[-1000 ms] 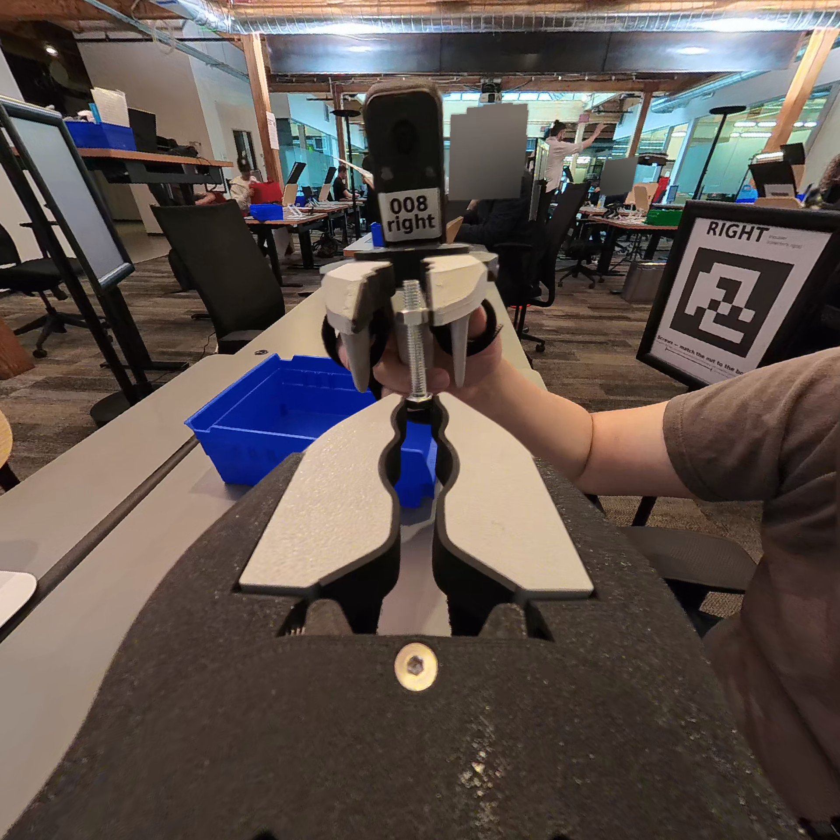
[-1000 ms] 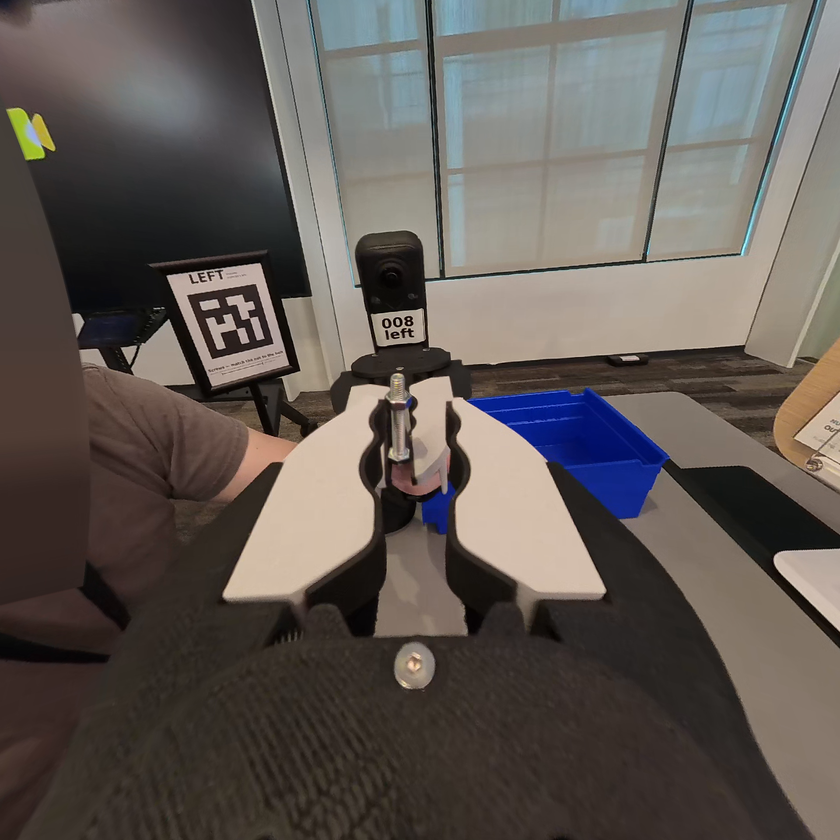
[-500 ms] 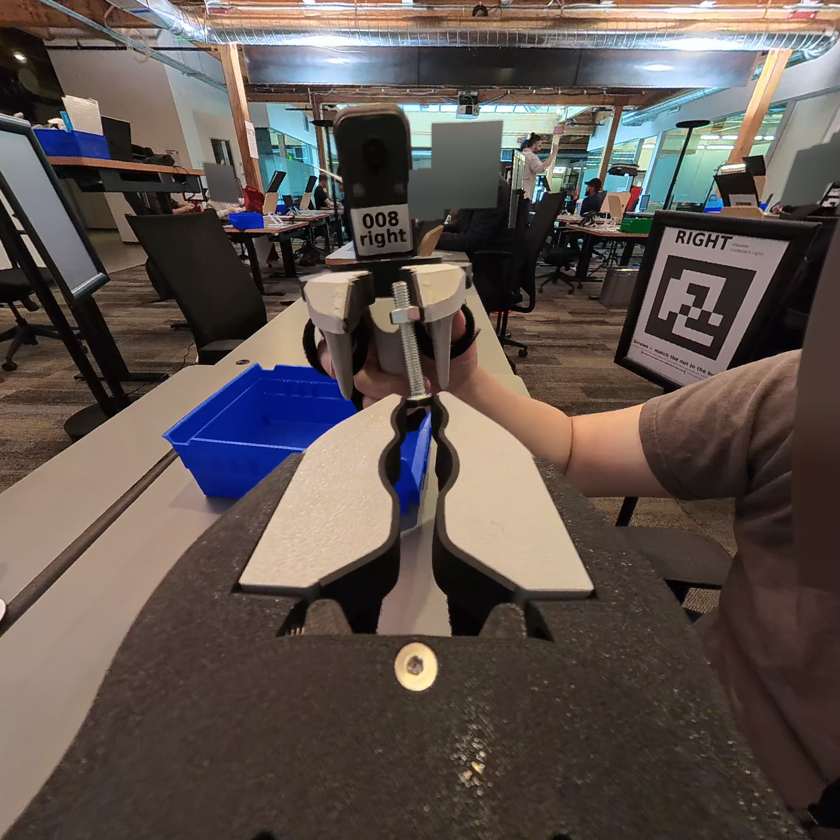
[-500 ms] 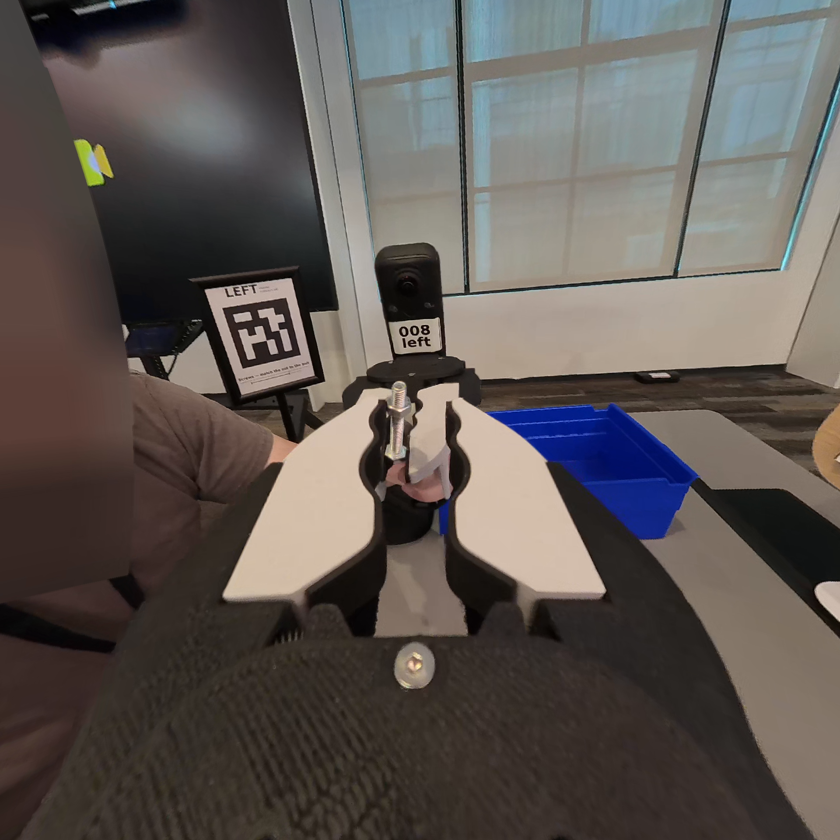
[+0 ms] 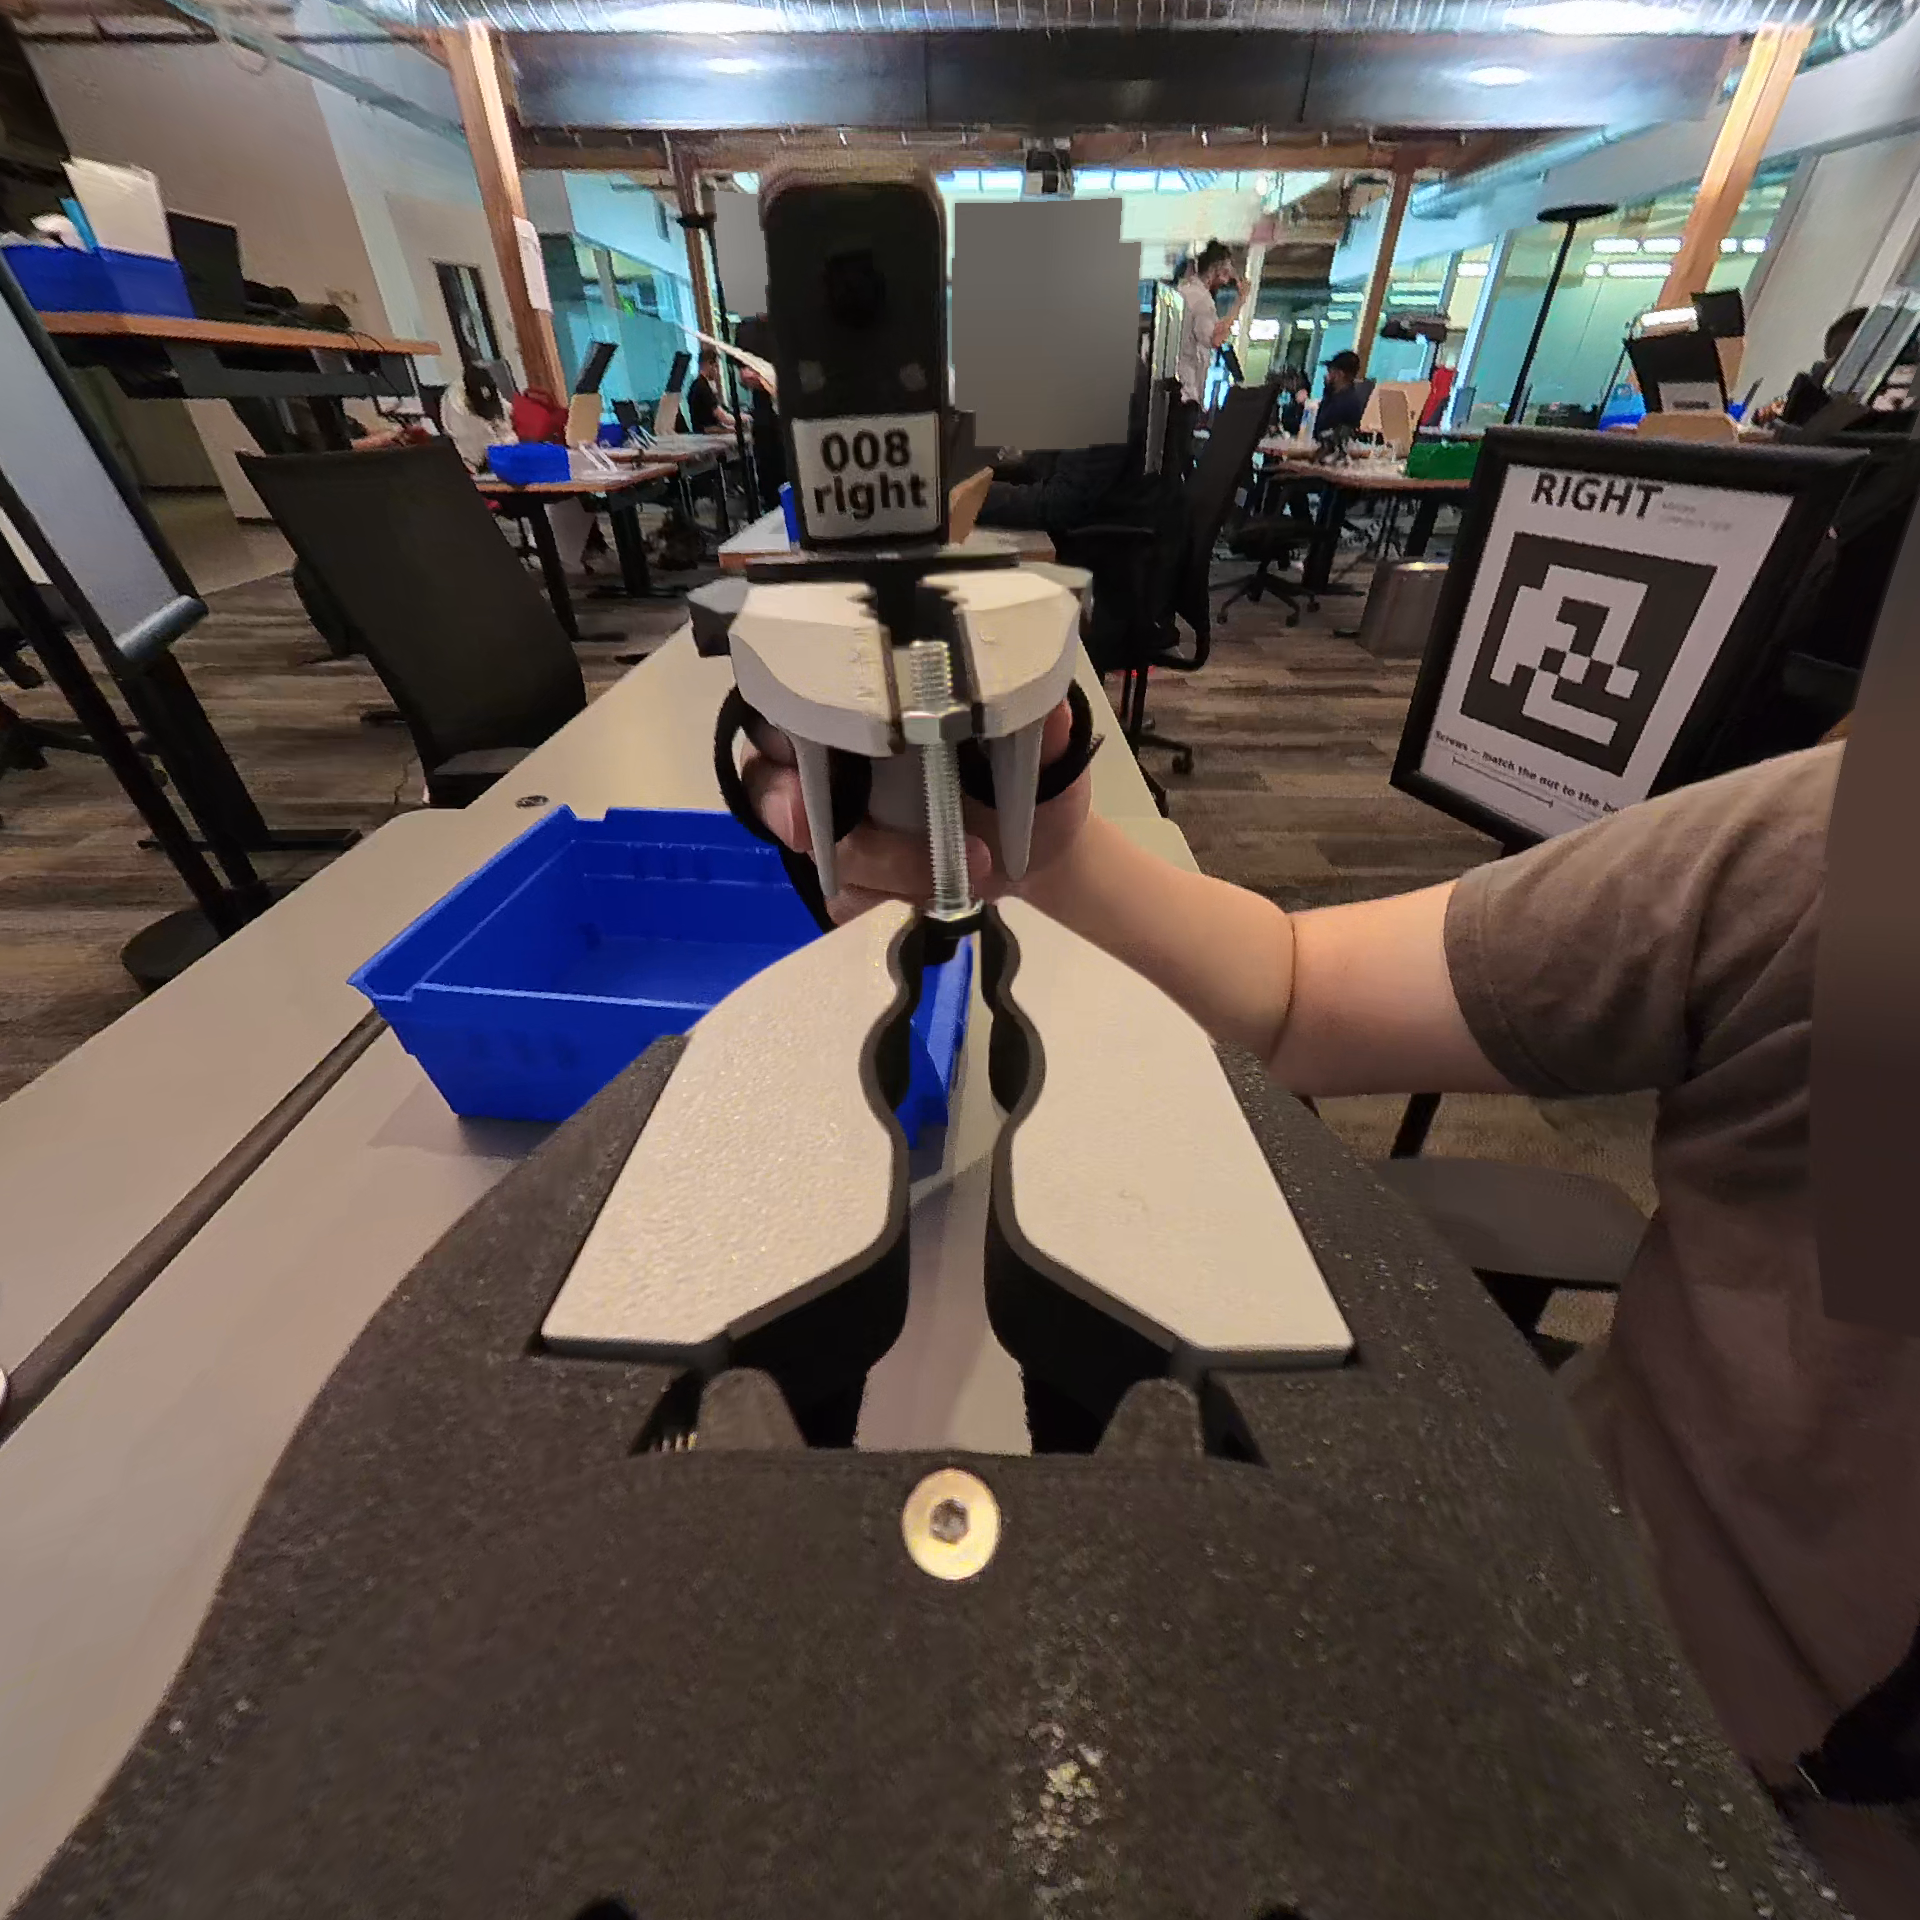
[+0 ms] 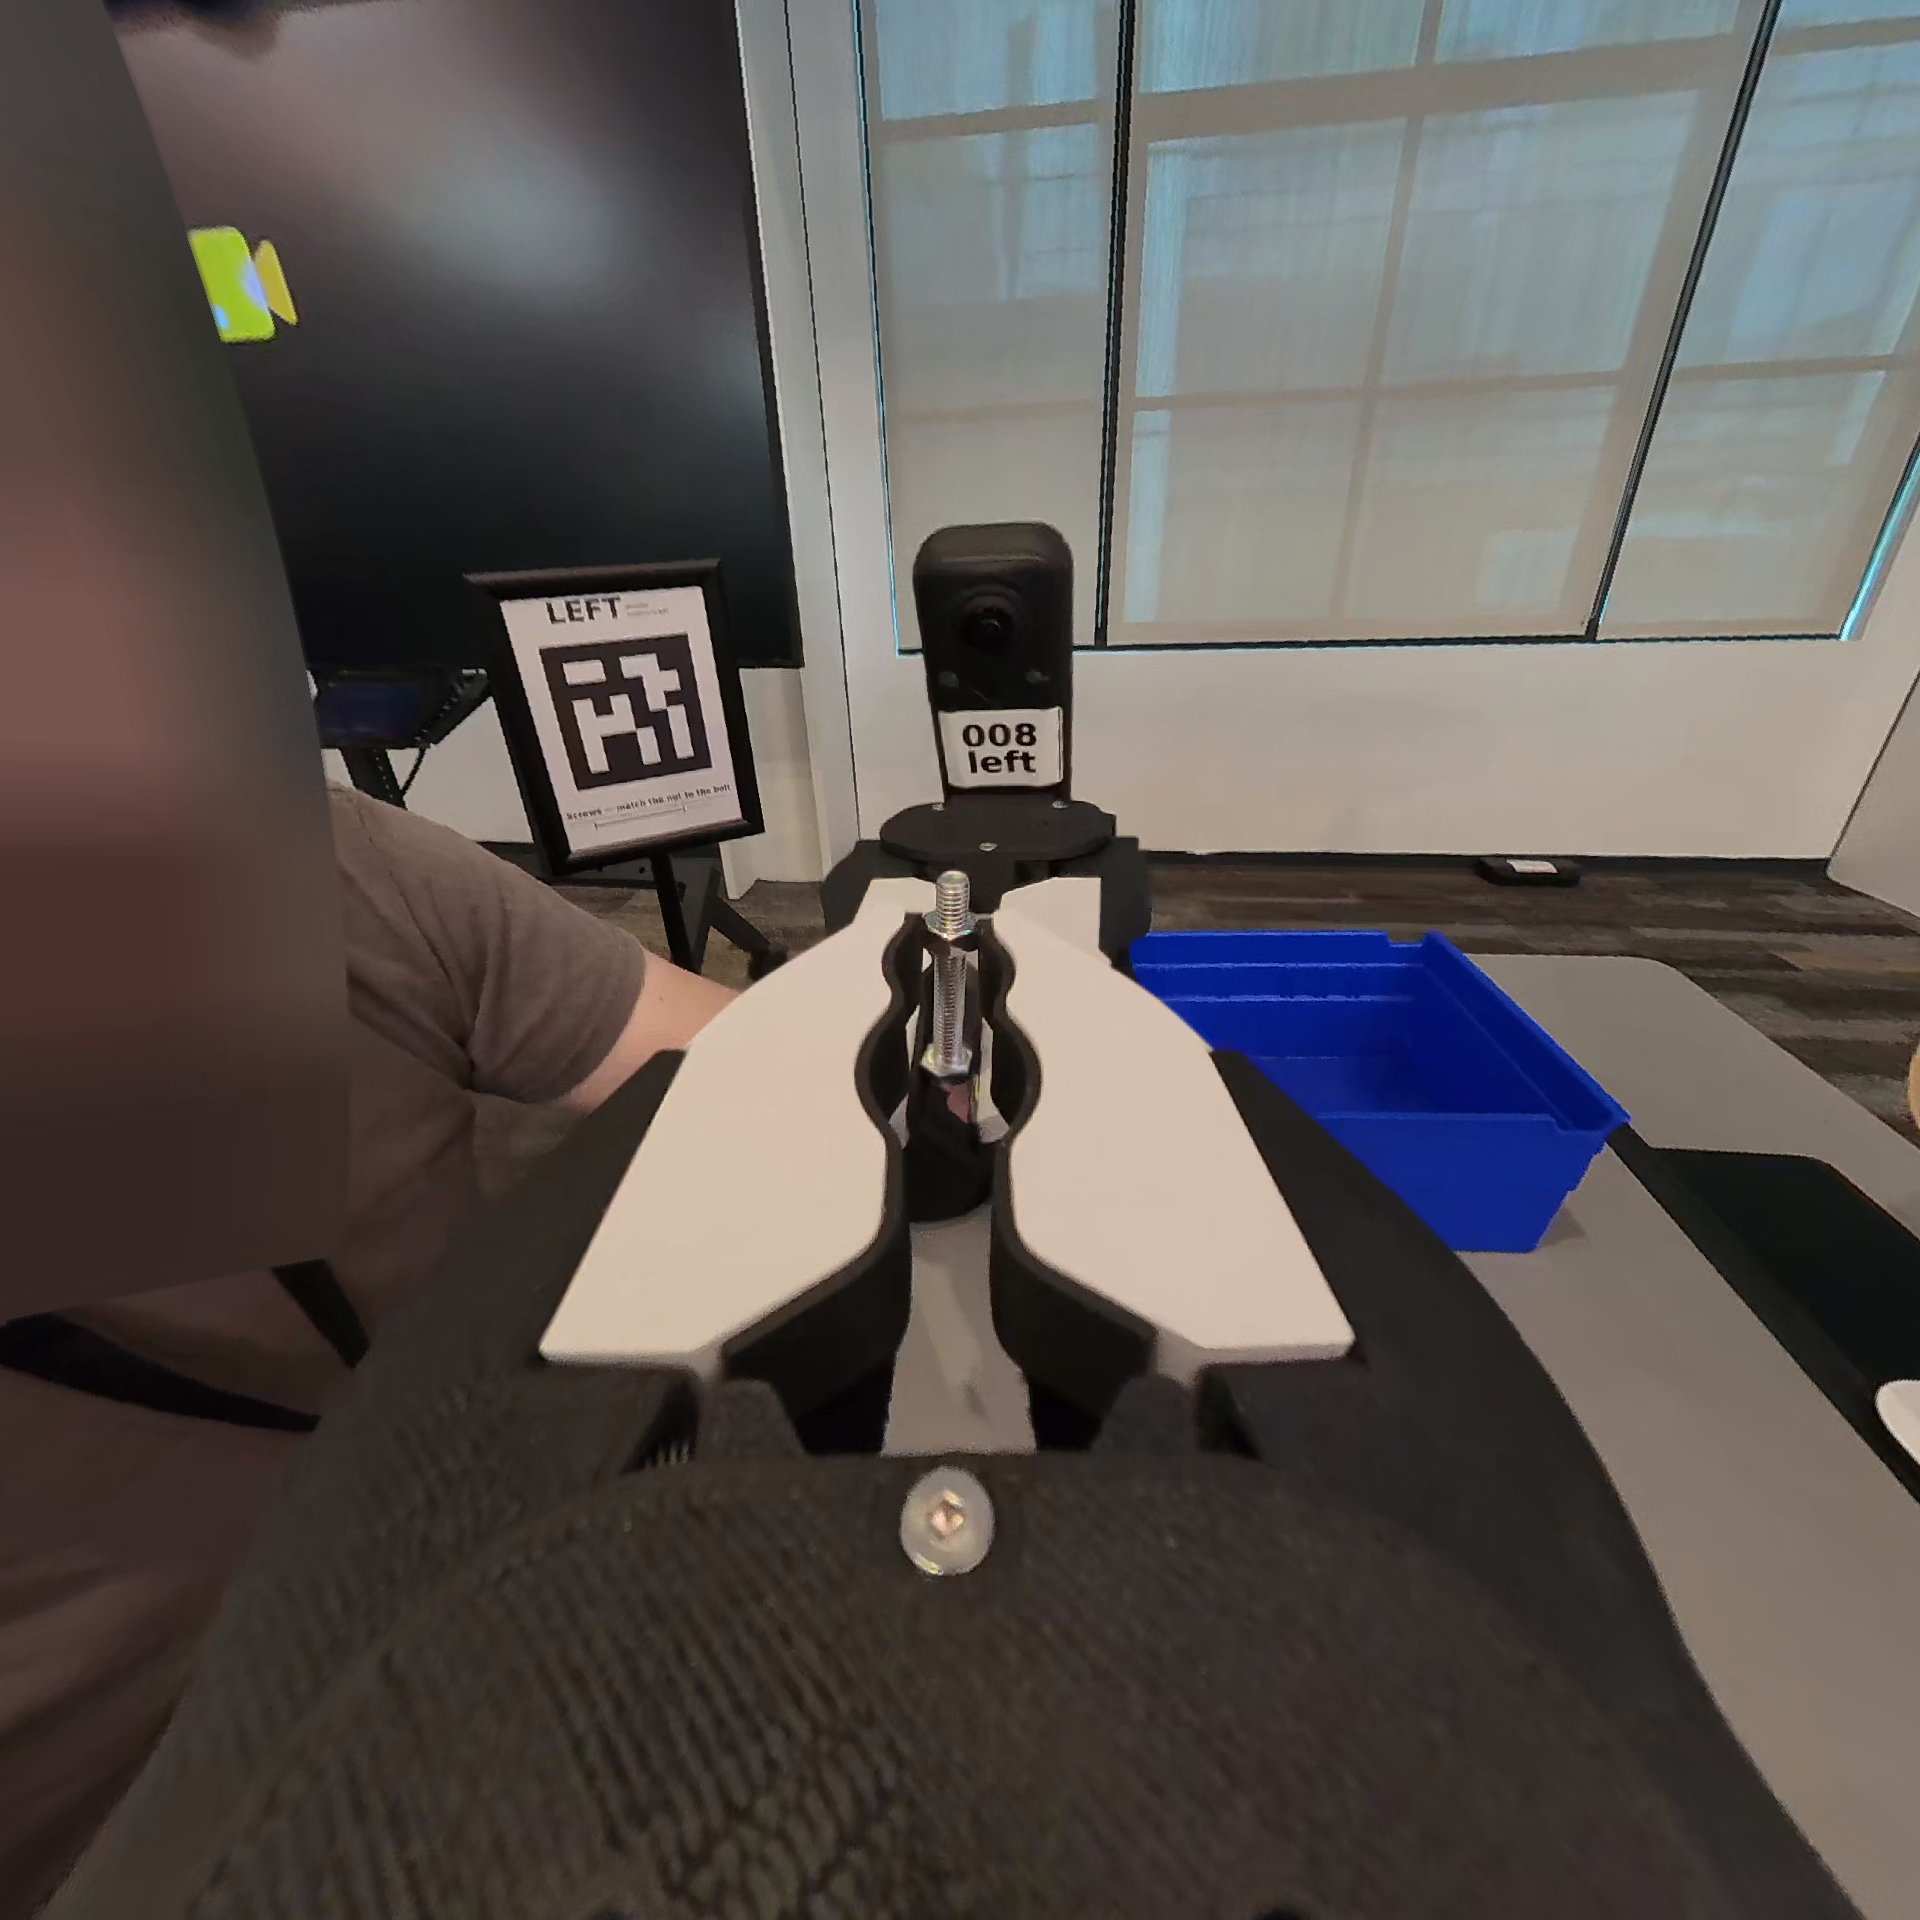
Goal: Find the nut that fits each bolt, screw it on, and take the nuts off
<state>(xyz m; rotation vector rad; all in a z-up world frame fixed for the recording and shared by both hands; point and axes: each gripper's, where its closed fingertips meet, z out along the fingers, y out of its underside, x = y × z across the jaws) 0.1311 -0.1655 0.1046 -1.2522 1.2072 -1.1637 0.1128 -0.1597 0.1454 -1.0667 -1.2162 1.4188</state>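
Left gripper [image 5: 943,940]: fingers drawn close, tips pinched on the head end of the bolt [image 5: 943,800]; the grip sits low, so I judge it a fixed anchor that leaves the thread free.
Right gripper [image 6: 948,940]: narrowly closed at its tips on the nut [image 6: 948,933]; in the left wrist view the same gripper faces the camera from the far side and its tips meet at the nut [image 5: 937,720] partway down the thread.
Bolt: held in the air between the two grippers, roughly upright in both views; a short stub of thread stands past the nut, most of the shank lies between nut and head.
Why opposed: the grippers meet nose to nose, probably so one can turn the nut about the shank while the other resists.
Blue bin [image 5: 582,935]: on the grey table [image 5: 156,1143] just beyond the left gripper, to its left; looks empty as far as seen; likely the drop place for parts.
Stage: nut engaged on the thread; whether it is going on or off cannot be told.
Risk: a slipping pinch may drop the bolt.
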